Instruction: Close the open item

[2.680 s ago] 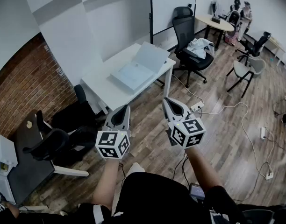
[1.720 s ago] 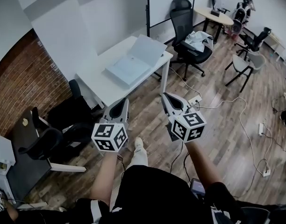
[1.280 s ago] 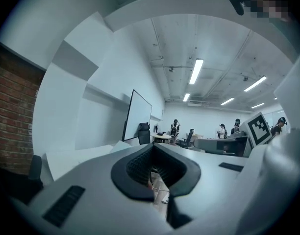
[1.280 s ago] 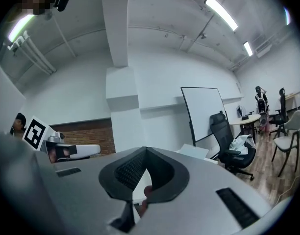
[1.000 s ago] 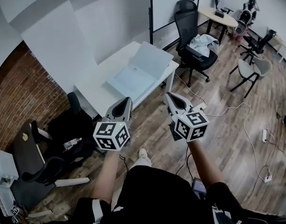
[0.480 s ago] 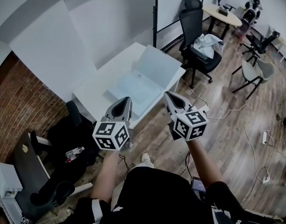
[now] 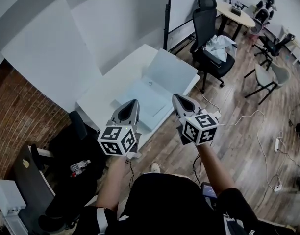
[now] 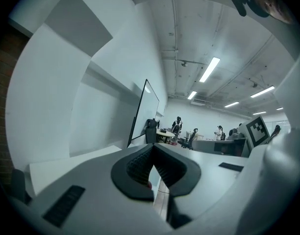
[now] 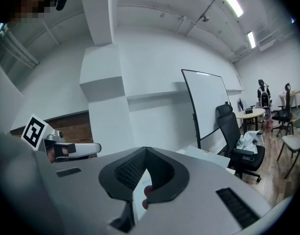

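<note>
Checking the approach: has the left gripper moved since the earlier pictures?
Yes. The left gripper has moved toward the white table; its tip now overlaps the table's near edge in the head view.

No legible text, brand, number or sign is presenting itself in any view.

The left marker cube [image 7: 118, 140], on the left gripper [image 7: 131, 103], is displaying black-and-white square code patterns only, with no lettering. The right marker cube [image 7: 200, 128], on the right gripper [image 7: 176, 98], is showing the same kind of pattern. One such pattern is also appearing at the left edge of the right gripper view.

A clear bottle [image 7: 79, 166], at the lower left of the head view, is carrying a label band. Its print is coming through too small to read.
</note>
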`<state>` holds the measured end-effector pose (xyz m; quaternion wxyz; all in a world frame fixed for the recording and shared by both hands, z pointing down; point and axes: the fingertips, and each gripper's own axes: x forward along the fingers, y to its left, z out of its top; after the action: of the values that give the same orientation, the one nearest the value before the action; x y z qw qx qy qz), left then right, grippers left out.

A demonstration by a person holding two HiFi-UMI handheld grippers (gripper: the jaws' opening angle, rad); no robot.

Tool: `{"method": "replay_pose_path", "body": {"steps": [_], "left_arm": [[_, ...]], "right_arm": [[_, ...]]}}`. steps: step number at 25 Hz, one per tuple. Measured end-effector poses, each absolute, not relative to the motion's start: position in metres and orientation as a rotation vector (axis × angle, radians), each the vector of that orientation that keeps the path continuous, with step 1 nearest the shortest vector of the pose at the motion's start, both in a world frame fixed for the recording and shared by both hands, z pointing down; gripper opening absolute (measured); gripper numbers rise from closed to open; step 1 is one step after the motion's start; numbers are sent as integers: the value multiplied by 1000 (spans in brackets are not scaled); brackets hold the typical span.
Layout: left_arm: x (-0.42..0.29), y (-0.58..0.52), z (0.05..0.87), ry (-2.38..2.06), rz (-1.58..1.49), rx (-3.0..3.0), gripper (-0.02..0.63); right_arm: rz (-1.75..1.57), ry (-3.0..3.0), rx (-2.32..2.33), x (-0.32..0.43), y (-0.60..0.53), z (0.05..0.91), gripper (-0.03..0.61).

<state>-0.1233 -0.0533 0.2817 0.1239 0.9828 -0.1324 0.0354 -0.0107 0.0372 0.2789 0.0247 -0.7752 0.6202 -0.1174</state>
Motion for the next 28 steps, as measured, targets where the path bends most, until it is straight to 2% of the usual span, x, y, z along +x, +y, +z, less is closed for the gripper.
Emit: {"method": "replay_pose_path", "body": {"steps": [7,15,28], "left_arm": [[-112,-77,289,-373,94,2825,11],[-68,-76,295,-295,119,2831,11],[47,-80,311,-197,216,2853,11]], "right_arm": [[-372,1946,-2415,-1,13,285,37],[-398,1914,-2428,30,9,297,37],[-456,1838,-2445,138,-1,318,37]]}}
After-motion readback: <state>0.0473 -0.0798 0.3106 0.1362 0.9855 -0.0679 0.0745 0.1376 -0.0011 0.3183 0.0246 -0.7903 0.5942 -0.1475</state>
